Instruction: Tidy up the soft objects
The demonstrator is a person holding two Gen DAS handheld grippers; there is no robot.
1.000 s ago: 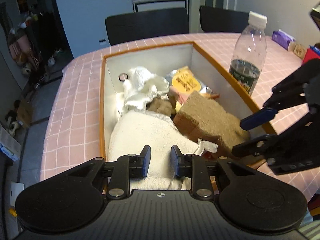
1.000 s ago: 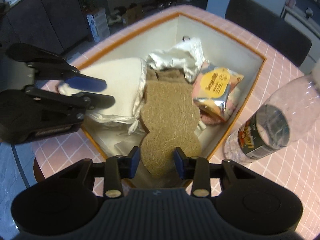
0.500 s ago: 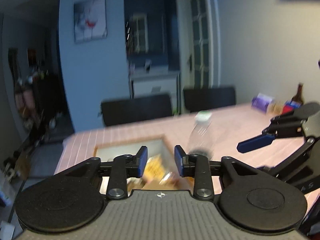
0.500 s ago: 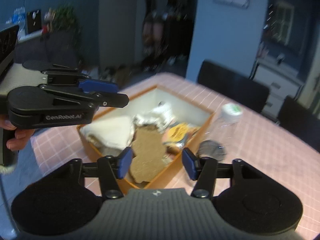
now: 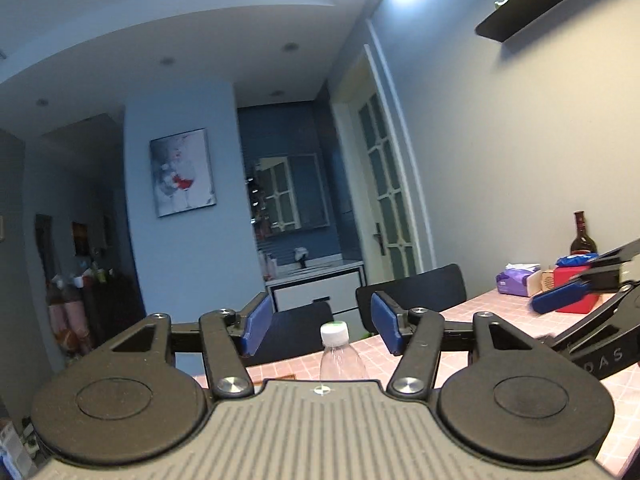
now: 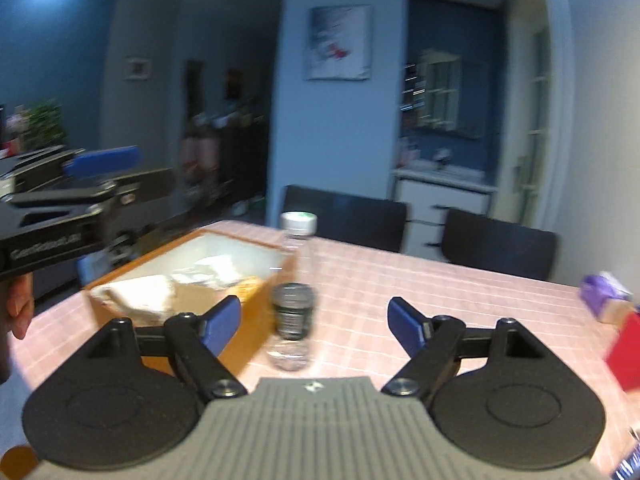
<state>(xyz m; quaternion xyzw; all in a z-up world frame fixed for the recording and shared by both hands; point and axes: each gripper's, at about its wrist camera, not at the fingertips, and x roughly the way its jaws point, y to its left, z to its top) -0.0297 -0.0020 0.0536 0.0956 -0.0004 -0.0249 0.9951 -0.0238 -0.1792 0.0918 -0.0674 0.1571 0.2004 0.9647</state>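
An orange-walled box [image 6: 256, 312] stands on the pink checked table [image 6: 440, 292], holding a white towel [image 6: 140, 294], white crumpled cloth [image 6: 208, 270] and a yellow packet, blurred. My right gripper [image 6: 314, 322] is open and empty, raised above the table in front of the box and a clear water bottle [image 6: 294, 300]. My left gripper [image 5: 318, 330] is open and empty, tilted up toward the room; only the bottle's cap [image 5: 334, 330] shows between its fingers. The left gripper also shows in the right wrist view [image 6: 100, 168], and the right one in the left wrist view [image 5: 560, 300].
A purple tissue pack [image 5: 516, 282], a red box [image 5: 572, 286] and a dark wine bottle [image 5: 582, 238] stand at the table's right end. Two black chairs [image 6: 348, 220] are at the far side. A hand [image 6: 18, 308] holds the left gripper.
Both grippers have lifted up and back out of the box and opened wider. Both cameras have tilted up from the box toward the room.
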